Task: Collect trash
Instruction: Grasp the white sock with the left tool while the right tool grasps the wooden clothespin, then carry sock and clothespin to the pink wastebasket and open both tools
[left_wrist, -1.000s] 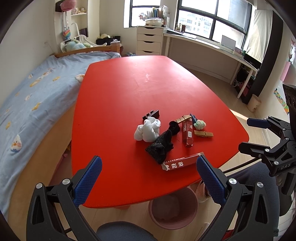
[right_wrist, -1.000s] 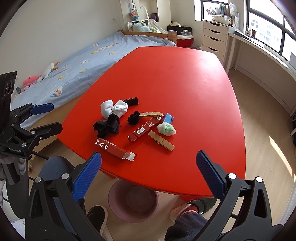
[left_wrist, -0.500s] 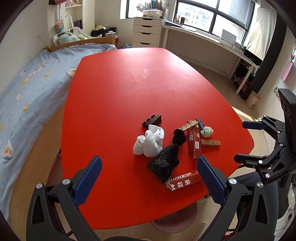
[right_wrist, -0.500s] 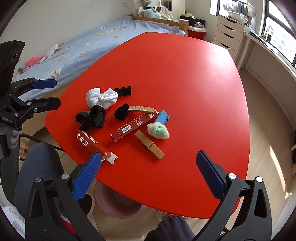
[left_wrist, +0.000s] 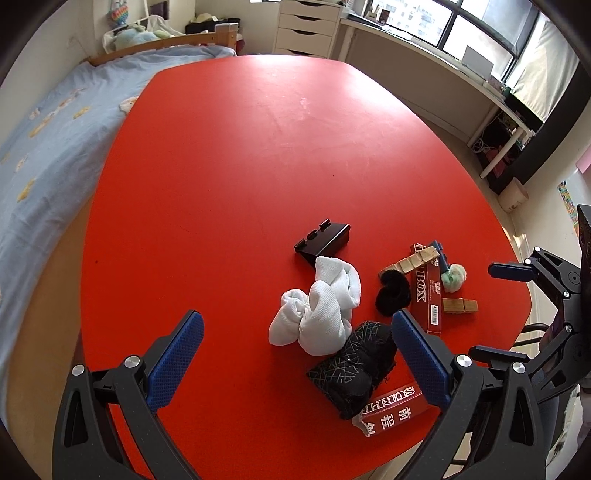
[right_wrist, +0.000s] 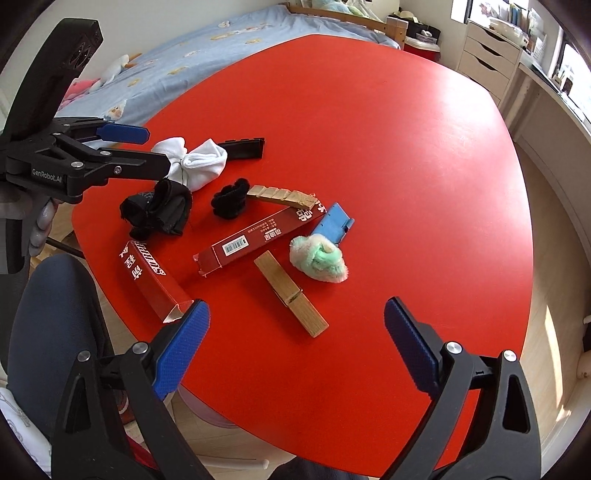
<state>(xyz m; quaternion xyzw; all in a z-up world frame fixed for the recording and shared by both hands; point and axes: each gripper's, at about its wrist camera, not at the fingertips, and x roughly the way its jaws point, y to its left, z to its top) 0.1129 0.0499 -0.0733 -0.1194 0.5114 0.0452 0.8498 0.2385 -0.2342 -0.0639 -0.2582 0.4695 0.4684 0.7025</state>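
Where cardboard cartons (right_wrist: 255, 240) meet knitted socks (left_wrist: 317, 314), both grippers' ribbed blue fingers (right_wrist: 181, 347) wide, empty.

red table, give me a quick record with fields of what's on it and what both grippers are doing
surface: red oval table
soft items: white balled sock; black patterned sock; small black fuzzy sock; green-white fluffy ball
boxes: long red cardboard box with barcode; red box with white lettering at the near edge
other: large wooden clothespin; black plastic bracket; small blue plastic piece
left gripper: open, above the socks, holding nothing
right gripper: open, jaws have just been closing, nothing between the fingers
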